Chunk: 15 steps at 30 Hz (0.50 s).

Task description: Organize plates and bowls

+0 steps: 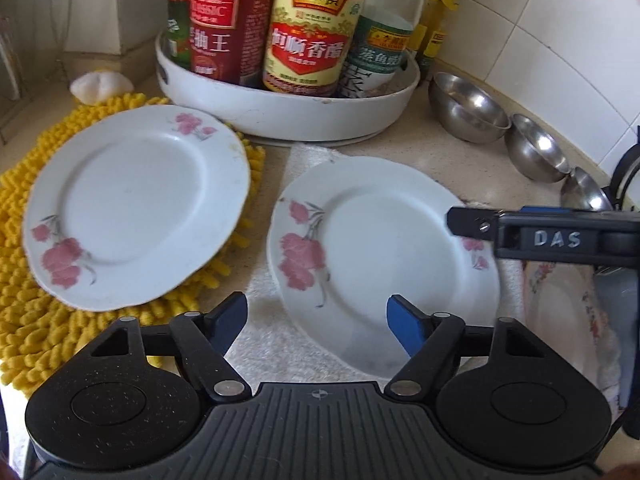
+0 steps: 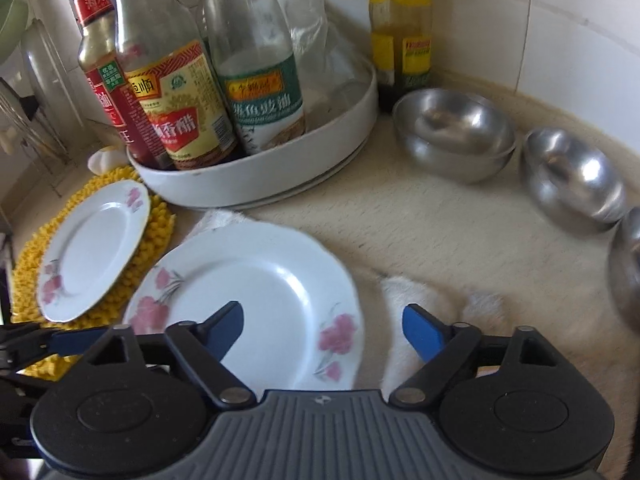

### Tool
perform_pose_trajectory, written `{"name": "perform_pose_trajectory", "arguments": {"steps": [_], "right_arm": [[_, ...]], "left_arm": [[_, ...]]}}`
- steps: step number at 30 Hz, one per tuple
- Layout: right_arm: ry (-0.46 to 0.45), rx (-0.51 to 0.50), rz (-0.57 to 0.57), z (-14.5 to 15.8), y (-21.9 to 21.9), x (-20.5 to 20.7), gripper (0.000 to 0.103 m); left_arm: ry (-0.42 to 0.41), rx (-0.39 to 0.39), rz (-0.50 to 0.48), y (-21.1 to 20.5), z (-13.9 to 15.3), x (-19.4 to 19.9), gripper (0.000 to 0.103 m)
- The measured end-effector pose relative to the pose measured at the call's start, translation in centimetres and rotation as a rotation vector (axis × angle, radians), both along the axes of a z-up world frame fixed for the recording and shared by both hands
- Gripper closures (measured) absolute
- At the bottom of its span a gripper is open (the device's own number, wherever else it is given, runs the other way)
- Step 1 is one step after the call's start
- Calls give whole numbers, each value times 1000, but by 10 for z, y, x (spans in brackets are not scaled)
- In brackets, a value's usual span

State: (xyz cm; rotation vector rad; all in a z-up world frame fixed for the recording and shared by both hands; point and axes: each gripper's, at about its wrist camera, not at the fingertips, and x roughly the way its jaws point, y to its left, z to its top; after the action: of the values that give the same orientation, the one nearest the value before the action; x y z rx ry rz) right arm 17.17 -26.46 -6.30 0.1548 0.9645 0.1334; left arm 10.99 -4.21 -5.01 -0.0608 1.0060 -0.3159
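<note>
Two white plates with pink flowers lie on the counter. The left plate (image 1: 132,204) (image 2: 92,248) rests on a yellow mat (image 1: 24,240). The right plate (image 1: 384,264) (image 2: 256,300) rests on a white towel (image 1: 280,344). Steel bowls (image 1: 466,108) (image 2: 452,134) stand in a row at the back right, the first a nested stack. My left gripper (image 1: 316,322) is open and empty, at the right plate's near edge. My right gripper (image 2: 323,330) is open and empty above that plate's right rim; it shows in the left wrist view (image 1: 456,220).
A white round tray (image 1: 280,116) (image 2: 256,176) holds several sauce bottles at the back. A yellow bottle (image 2: 400,28) stands by the tiled wall. A garlic bulb (image 1: 100,86) lies behind the mat. A floral dish (image 1: 560,300) sits at the right edge.
</note>
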Motion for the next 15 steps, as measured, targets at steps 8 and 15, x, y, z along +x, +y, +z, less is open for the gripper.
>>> {"name": "perform_pose_trajectory", "arguments": {"steps": [8, 15], "right_arm": [[32, 21, -31, -3, -11, 2, 18], [25, -4, -129, 9, -49, -20, 20]], "left_arm": [[11, 29, -40, -12, -4, 13, 26], [-59, 70, -108, -29, 7, 17, 26]]}}
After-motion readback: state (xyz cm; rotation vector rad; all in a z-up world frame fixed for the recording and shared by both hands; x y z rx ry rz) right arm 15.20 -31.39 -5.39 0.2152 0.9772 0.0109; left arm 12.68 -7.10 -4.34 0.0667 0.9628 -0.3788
